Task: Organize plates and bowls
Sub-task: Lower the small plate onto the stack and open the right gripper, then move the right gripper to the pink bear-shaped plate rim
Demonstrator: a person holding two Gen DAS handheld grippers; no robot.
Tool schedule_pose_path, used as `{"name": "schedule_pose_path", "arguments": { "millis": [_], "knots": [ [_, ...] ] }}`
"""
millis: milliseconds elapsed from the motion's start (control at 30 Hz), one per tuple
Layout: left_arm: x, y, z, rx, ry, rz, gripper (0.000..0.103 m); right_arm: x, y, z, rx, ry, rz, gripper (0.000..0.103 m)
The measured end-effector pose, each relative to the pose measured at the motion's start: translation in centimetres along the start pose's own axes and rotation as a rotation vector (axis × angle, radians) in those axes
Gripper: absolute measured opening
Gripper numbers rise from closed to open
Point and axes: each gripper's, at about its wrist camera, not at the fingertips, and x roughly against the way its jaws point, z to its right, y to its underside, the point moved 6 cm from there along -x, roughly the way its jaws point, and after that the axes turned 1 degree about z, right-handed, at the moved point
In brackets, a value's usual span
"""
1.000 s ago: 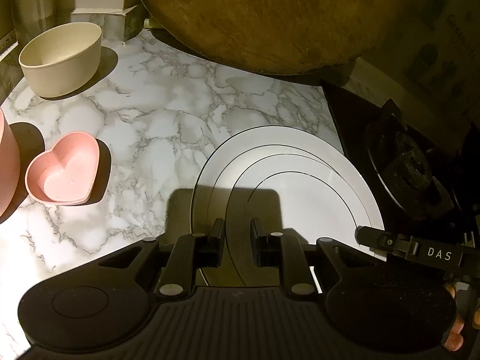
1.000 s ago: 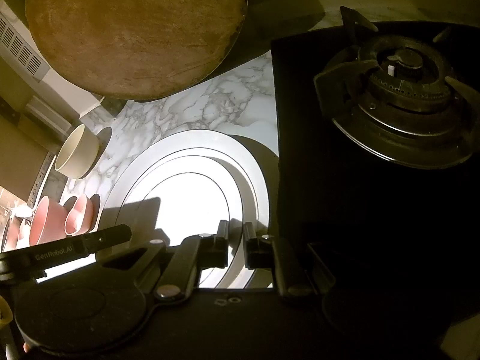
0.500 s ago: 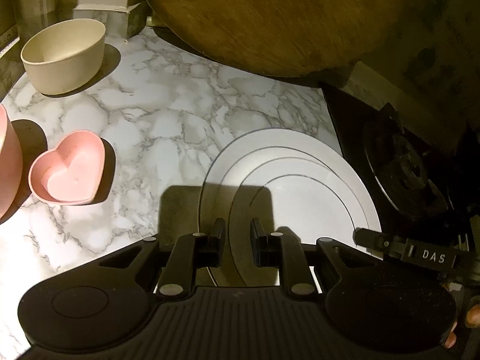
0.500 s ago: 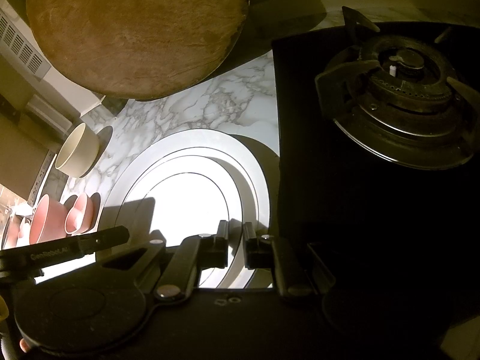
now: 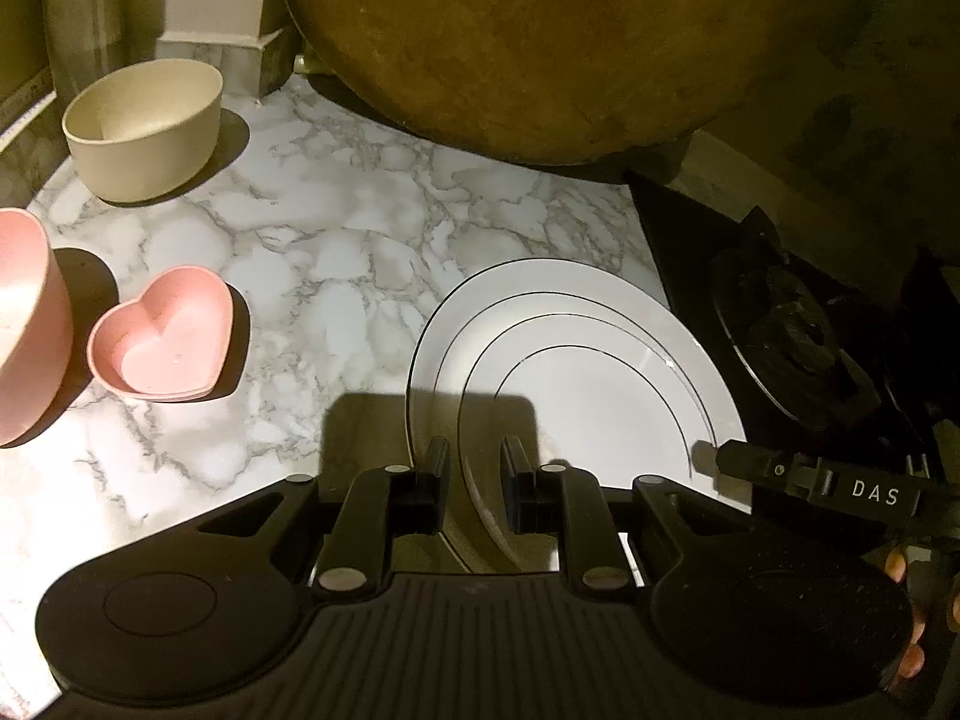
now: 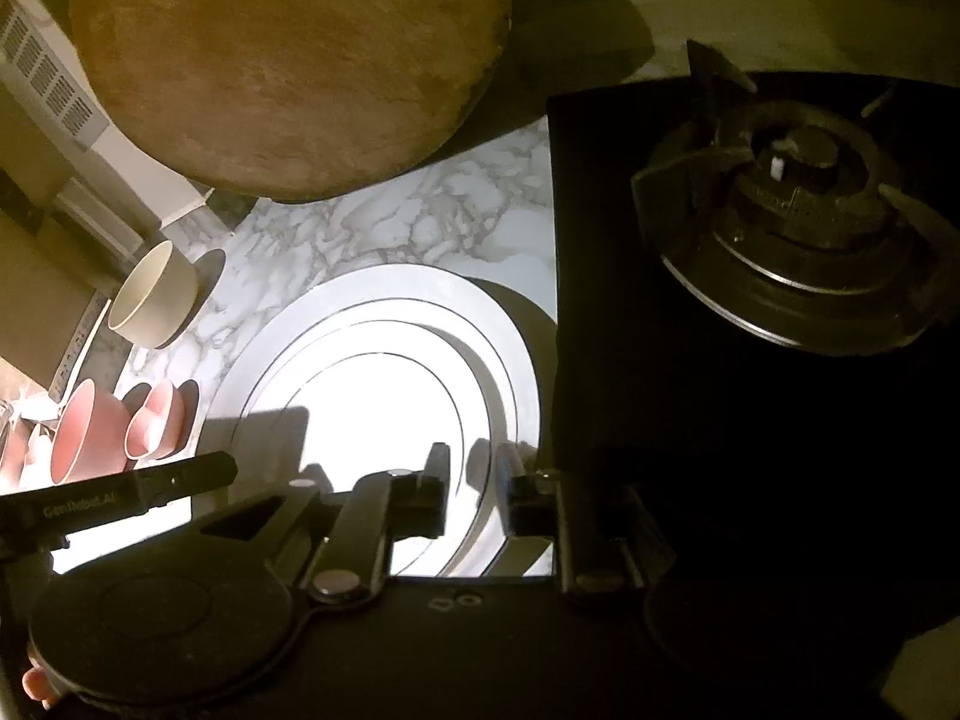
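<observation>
Right gripper [image 6: 474, 492] jaws now opening vs. a sec ago — rim of white plate stack [image 6: 384, 396] between them, pads off it. Left gripper [image 5: 474, 480] nearly closed, straddling stack's near rim; grip unclear. Stack sits lower centre on marble surface [image 5: 336, 240], beside black hob [image 6: 690, 360]. Cream bowl [image 5: 144, 126] upper left, pink heart bowl [image 5: 162, 336] at left.

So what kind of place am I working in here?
Most likely a home kitchen: a marble-look counter beside a gas burner, a round wooden board at the back, stacked plates and bowls laid out.
</observation>
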Motion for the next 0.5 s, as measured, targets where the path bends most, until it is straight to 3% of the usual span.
{"name": "schedule_pose_path", "arguments": {
  "millis": [500],
  "knots": [
    [8.7,1.8,-1.4,-0.039,-0.03,0.15,0.018,5.5,2.1,-7.8,0.185,-0.032,0.144,0.036]
  ]
}}
